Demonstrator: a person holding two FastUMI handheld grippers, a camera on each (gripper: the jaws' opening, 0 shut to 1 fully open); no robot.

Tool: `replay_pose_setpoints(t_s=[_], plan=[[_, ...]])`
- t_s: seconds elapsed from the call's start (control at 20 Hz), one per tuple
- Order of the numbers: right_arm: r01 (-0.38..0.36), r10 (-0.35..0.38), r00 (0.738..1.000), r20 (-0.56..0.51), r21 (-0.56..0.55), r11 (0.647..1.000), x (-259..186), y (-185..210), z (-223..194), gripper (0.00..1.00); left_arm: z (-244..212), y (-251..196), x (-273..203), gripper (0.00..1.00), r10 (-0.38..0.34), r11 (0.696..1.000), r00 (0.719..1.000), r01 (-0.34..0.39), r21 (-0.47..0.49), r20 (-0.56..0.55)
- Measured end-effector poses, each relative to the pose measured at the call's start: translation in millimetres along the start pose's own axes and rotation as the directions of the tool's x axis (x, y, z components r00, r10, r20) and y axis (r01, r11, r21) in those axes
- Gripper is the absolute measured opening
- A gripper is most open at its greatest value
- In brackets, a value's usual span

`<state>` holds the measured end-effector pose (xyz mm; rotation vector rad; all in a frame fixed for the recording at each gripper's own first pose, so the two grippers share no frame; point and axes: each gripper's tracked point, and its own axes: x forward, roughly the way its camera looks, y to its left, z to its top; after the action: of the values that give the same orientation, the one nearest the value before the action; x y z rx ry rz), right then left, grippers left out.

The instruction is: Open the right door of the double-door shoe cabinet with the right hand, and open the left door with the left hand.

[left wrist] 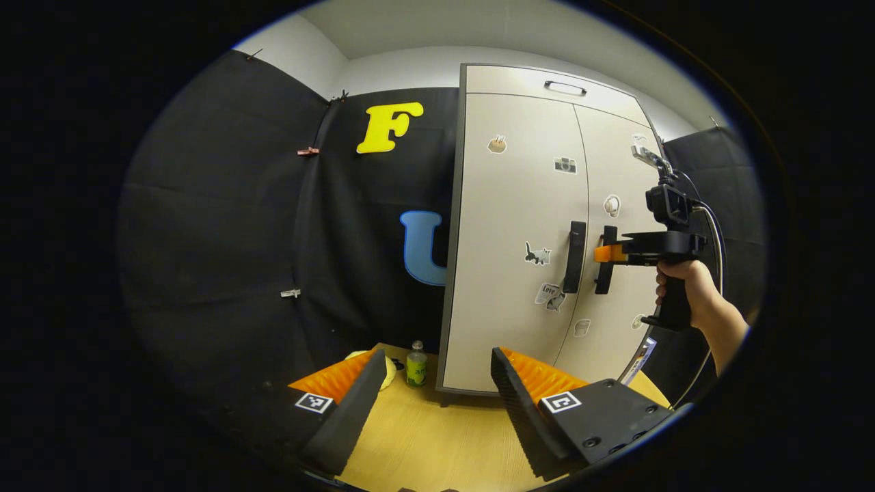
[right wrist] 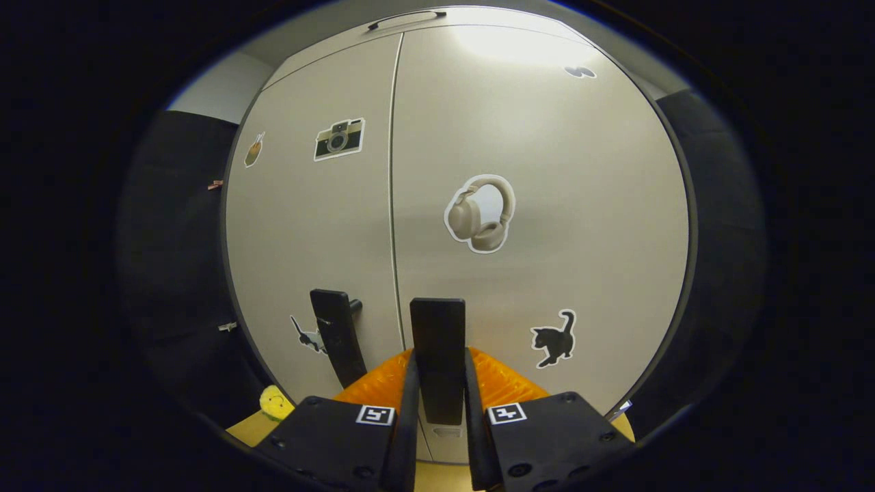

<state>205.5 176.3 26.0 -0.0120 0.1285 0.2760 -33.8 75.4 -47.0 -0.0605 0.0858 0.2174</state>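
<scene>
Right gripper (right wrist: pixel 439 410) clamps the right door handle (right wrist: pixel 437 355); shoe cabinet (left wrist: pixel 519 225) closed.

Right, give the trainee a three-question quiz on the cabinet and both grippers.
1. True or false: the right hand-held gripper is shut on the right door handle.
2. Which door is open: A left, B right, C neither?
3. Fill in: the left hand-held gripper hangs open over the ____, short of the left door handle.

Key: 1 true; 2 C; 3 table.
</scene>
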Motion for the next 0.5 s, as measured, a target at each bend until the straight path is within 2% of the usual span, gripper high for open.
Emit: replay_pose_setpoints(t_s=[0.05,0.1,0.15,0.2,0.25,0.4,0.5], plan=[[0.001,-0.001,1.000,0.004,0.006,1.000,1.3,0.0,0.3,0.34,-1.6,0.7,0.0,0.95,0.001,1.000,1.000,-0.001,-0.002,-0.003],[-0.002,0.002,1.000,0.005,0.008,1.000,-0.2,0.3,0.7,0.29,-2.6,0.4,-0.4,0.95,-0.001,1.000,1.000,0.001,-0.008,-0.006],[-0.005,0.005,1.000,0.002,0.021,1.000,-2.1,-0.5,-0.2,0.29,-2.7,-0.3,-0.9,0.95,-0.007,1.000,1.000,0.007,-0.015,-0.009],[-0.015,0.015,1.000,0.002,0.021,1.000,-1.2,0.4,0.2,0.23,-1.9,-1.2,-1.2,0.95,-0.013,1.000,1.000,0.013,-0.022,-0.008],[-0.017,0.017,1.000,-0.005,0.030,0.999,-3.5,1.4,2.6,0.23,-0.2,-1.0,-2.7,0.95,-0.018,0.999,1.000,0.018,-0.026,-0.006],[-0.037,0.037,0.999,-0.012,0.018,0.999,-8.0,1.9,0.2,0.12,2.1,-0.8,-6.3,0.95,-0.031,0.999,1.000,0.031,-0.024,0.003],[-0.054,0.055,0.998,-0.025,0.032,0.998,-13.1,2.4,1.1,0.12,2.3,-2.2,-10.7,0.95,-0.041,0.999,0.999,0.041,-0.020,0.004]])
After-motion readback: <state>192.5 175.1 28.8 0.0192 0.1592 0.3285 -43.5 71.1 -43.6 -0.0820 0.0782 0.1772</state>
